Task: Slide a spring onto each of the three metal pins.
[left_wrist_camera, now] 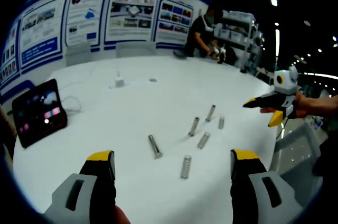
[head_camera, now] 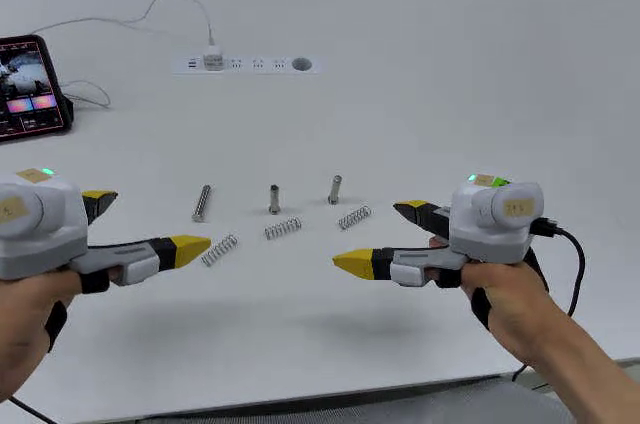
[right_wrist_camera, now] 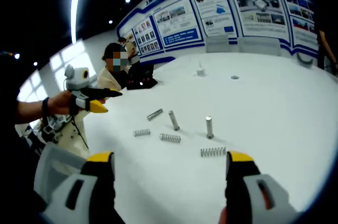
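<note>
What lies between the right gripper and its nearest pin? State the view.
A loose spring lies flat between the right gripper and that pin, seen in the head view and the right gripper view.

The table (head_camera: 400, 124) is plain white, and so is the power strip (head_camera: 245, 64). Below the strip, the pins (head_camera: 274, 198) are dull grey metal and the springs (head_camera: 283, 229) bright silver. The left gripper (head_camera: 150, 224) and right gripper (head_camera: 375, 234) have white and grey bodies, black jaws tipped yellow, and green lights. Left of the strip, the tablet (head_camera: 30, 89) is black, red-edged, with a pink and blue screen.
</note>
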Available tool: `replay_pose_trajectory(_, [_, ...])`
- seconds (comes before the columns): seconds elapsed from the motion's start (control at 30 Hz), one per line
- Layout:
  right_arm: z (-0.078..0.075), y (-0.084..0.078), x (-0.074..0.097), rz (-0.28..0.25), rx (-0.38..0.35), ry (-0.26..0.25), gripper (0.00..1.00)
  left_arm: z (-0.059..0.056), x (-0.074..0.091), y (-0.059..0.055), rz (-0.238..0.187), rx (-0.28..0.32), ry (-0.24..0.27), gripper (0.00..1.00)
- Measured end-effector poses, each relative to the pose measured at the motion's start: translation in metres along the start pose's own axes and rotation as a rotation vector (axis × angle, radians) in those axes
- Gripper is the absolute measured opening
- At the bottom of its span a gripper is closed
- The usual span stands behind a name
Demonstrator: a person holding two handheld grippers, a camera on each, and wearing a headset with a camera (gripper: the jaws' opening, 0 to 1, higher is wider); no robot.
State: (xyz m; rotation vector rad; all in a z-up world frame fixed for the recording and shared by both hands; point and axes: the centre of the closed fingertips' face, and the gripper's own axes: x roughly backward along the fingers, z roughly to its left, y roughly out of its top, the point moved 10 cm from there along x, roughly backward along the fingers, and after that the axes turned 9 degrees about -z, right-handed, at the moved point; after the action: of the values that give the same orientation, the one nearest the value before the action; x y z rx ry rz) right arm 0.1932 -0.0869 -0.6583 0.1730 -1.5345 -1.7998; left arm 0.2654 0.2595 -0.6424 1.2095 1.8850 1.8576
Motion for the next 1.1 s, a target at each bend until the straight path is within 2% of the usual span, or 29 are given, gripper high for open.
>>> replay_pose_trajectory(0.5, [0.003,-0.004,0.008,0.016,-0.015,-0.021,0.89,0.011,-0.021,-0.009,0.016,0.019,0.003,0.85])
replay_pose_trajectory(0.63, [0.003,-0.004,0.008,0.013,-0.021,-0.026,0.89,0.015,-0.031,-0.013,0.028,0.01,0.0,0.83])
replay_pose_trajectory(0.8, [0.005,-0.007,0.006,0.035,-0.018,-0.024,0.89,0.021,-0.047,-0.02,0.05,0.006,0.004,0.8])
replay_pose_trajectory(0.97, [0.005,-0.009,0.006,0.048,-0.023,-0.025,0.89,0.028,-0.062,-0.024,0.052,0.016,0.013,0.74])
replay_pose_trajectory(1.1, [0.006,-0.009,0.005,0.046,-0.028,-0.02,0.88,0.031,-0.073,-0.027,0.06,0.021,0.0,0.72])
